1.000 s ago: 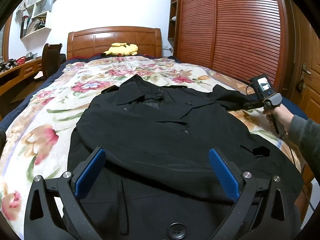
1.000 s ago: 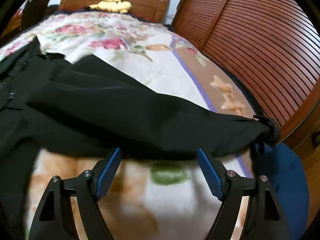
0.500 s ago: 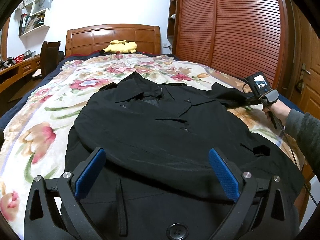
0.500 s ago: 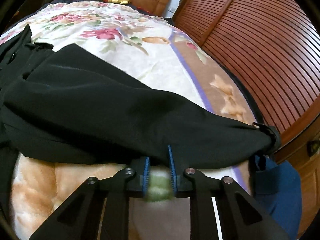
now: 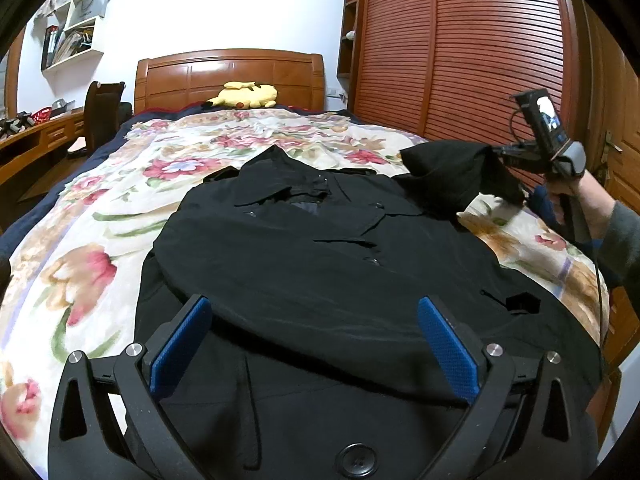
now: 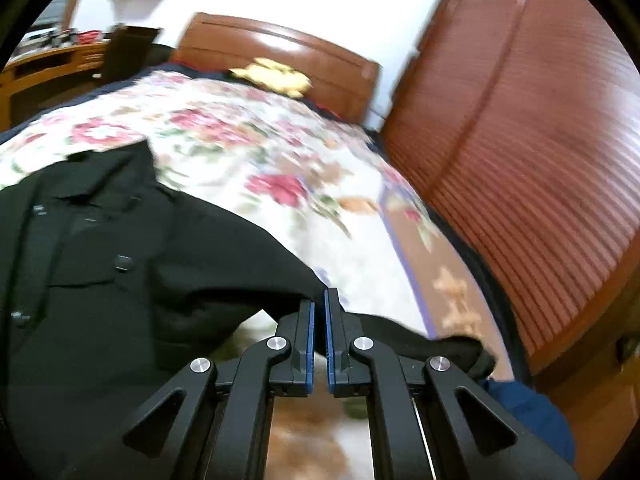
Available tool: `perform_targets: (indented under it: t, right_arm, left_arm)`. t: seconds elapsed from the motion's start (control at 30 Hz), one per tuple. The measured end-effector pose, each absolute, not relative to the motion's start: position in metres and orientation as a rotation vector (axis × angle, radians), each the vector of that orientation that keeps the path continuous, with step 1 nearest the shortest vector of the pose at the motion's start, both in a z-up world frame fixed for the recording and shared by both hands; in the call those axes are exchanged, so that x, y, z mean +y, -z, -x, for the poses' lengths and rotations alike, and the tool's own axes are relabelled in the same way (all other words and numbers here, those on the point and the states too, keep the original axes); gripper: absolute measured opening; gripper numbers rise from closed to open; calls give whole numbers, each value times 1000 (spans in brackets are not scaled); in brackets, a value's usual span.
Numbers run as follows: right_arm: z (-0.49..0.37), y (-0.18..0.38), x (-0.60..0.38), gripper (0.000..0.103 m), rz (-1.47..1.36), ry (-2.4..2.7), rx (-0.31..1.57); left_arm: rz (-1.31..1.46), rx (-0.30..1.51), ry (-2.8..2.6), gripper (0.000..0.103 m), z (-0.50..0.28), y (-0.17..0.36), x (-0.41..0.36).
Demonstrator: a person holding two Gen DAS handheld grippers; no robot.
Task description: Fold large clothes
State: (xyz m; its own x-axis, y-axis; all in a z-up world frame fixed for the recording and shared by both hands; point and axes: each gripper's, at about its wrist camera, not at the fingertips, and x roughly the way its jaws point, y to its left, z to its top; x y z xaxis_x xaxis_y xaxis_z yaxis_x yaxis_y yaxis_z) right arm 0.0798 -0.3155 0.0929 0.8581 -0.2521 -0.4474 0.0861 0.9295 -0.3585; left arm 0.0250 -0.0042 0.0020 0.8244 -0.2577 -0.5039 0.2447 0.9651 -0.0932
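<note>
The right gripper [image 6: 319,312] pinches the coat's sleeve [image 6: 256,264] to fold it, while the left gripper [image 5: 316,344] waits wide open above the coat [image 5: 320,264].

The left wrist camera sits low at the foot of the bed [image 5: 80,184], close over the black coat [image 5: 320,264], facing the headboard [image 5: 230,76]; the right wrist camera looks the same way from the wardrobe [image 6: 540,140] side. Both share coat [image 6: 100,280], headboard [image 6: 280,56] and yellow plush toy [image 5: 244,95].
</note>
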Motion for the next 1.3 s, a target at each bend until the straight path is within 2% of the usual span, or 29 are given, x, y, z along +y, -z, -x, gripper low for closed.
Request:
perform_targets:
  t: [0.3,0.5,0.67,0.77,0.83,0.9,1.03,1.2,1.3]
  right_arm:
    - [-24,-89,-223,5,372,-88,441]
    - [-14,-50,-213,5,344,-220,556]
    - [-15,-44,-217,5,300,-222,623]
    - [-7,-50,-213,23,275,-200,621]
    - [3,-49,-214,40,270,-201,619]
    - [12,-54,-217,49,266,-216,603]
    - [27,-61,-239,58,257,-178,537]
    - [17,-62,-283,68,209,-11,550]
    - [-1,-54,-309,69,168,80,584]
  left_arm:
    - [23,536,260,103,-20,-4,3]
    - [30,535,261,103,-17,-5,8]
    - [27,533,262,103,-18,-6,9]
    - [29,530,265,103,-18,-7,10]
    - [29,528,269,103,-17,-8,9]
    - [26,526,273,103,-16,-7,9]
    - [12,526,274,103,-14,-6,7]
    - [13,527,273,103,-15,-6,7]
    - [14,530,270,103,-15,-6,7]
